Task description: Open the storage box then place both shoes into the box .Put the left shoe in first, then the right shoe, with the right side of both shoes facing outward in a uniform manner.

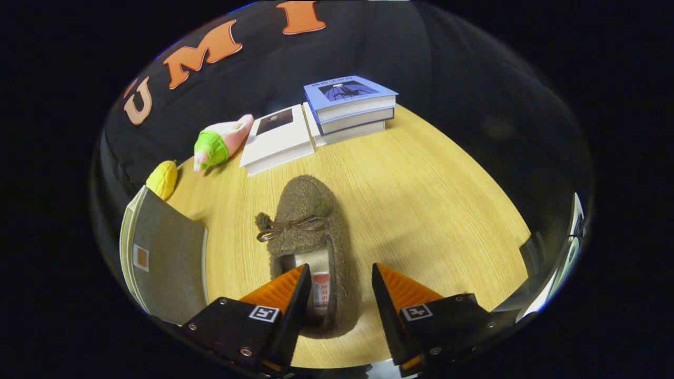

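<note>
Our claw (339, 295) stands open astride the heel of the brown slipper (310, 247) on the tabletop (421, 210); we should close squarely on its right wall, the storage box (163, 258) just left of it.

Handheld two-finger gripper (339, 276), seen from its own camera looking forward along the fingers. The jaws stand apart with a clear gap between the tips. Left finger (287, 289) and right finger (397, 289) are ribbed wedges tapering toward the far end, each mounted on a dark block bearing a square marker. Whether either fingertip touches anything cannot be told from this angle.
</note>
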Available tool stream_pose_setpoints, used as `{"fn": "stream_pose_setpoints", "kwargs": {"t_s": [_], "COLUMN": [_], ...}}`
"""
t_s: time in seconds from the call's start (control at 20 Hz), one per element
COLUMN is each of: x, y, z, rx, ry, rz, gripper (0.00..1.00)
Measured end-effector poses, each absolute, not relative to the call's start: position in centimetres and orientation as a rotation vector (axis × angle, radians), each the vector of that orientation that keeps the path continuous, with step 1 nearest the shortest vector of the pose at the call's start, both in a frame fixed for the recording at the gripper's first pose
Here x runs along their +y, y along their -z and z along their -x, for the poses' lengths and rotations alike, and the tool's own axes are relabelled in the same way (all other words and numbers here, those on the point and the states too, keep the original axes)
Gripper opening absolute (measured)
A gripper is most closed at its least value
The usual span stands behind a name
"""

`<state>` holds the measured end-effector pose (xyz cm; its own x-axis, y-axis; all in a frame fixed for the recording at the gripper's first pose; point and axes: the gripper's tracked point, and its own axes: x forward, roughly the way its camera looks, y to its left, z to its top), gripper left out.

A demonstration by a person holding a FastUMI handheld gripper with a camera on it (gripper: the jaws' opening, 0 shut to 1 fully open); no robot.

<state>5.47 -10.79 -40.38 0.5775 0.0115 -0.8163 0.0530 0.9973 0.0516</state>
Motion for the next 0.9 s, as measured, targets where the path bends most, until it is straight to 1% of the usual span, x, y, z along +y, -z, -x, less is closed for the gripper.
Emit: {"fn": "stream_pose_setpoints", "kwargs": {"t_s": [0.05,0.1,0.15,0.2,0.25,0.3,0.5,0.7,0.9], "x": [-10.8,-11.1,-11.3,-11.5,-11.3,-11.3,-11.7,-9.8,-7.2], "y": [40.9,41.3,41.6,41.5,41.6,41.3,39.0,35.6,30.6], "z": [-5.9,-6.2,-6.6,-6.7,-6.7,-6.8,-6.6,-7.4,-6.8], "rx": [0.964,0.97,0.975,0.982,0.994,0.997,0.956,0.897,0.817], "ry": [0.027,0.037,0.046,0.08,0.088,0.092,0.118,0.091,0.056], "rz": [-0.071,-0.064,-0.071,-0.088,-0.118,-0.135,-0.112,-0.168,-0.179], "gripper": [0.64,0.5,0.41,0.16,0.06,0.02,0.01,0.01,0.0]}}
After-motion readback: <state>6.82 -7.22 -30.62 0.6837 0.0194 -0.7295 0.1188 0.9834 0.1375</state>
